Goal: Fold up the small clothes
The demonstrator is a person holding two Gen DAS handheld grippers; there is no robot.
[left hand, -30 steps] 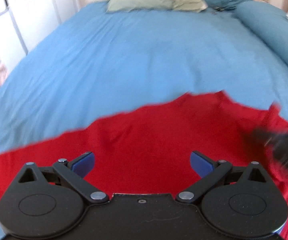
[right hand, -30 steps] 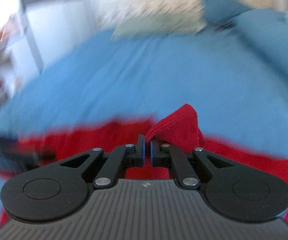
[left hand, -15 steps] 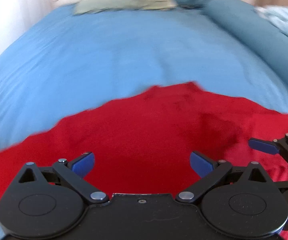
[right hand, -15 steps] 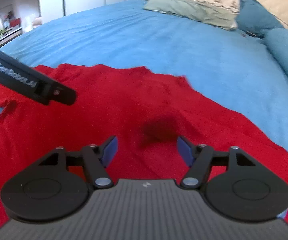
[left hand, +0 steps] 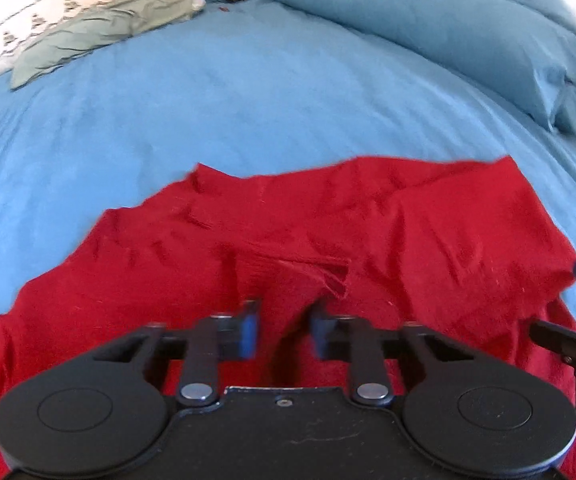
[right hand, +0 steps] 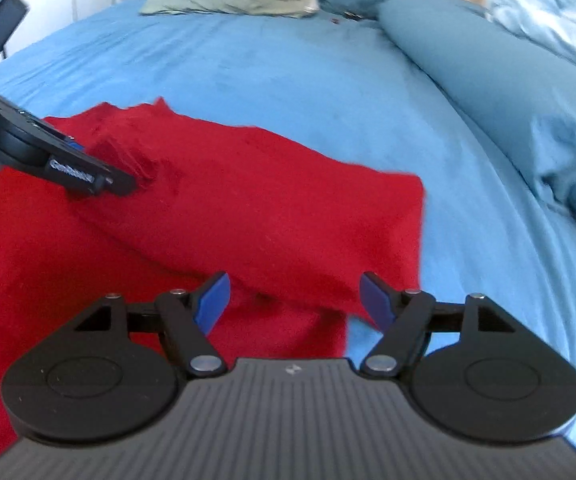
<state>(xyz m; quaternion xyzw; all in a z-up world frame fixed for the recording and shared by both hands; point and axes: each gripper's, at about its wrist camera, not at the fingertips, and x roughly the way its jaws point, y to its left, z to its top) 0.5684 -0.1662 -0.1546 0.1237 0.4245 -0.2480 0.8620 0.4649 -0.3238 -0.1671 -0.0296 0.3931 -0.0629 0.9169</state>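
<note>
A red garment (left hand: 368, 216) lies spread on the blue bed (left hand: 248, 92); it also shows in the right wrist view (right hand: 272, 208). My left gripper (left hand: 283, 332) is closing on a raised fold of red cloth (left hand: 288, 280) with its jaws a narrow gap apart. From the right wrist view the left gripper (right hand: 136, 176) presses into a bunched ridge of the garment. My right gripper (right hand: 294, 300) is open and empty, hovering over the garment's near right edge.
Pillows (left hand: 100, 20) lie at the head of the bed. A rolled blue duvet (right hand: 508, 92) runs along the right side. The garment's right corner (right hand: 416, 184) lies flat on the sheet.
My right gripper let go of the red cloth and opened. My left gripper moved in and narrowed its jaws around a fold of the garment.
</note>
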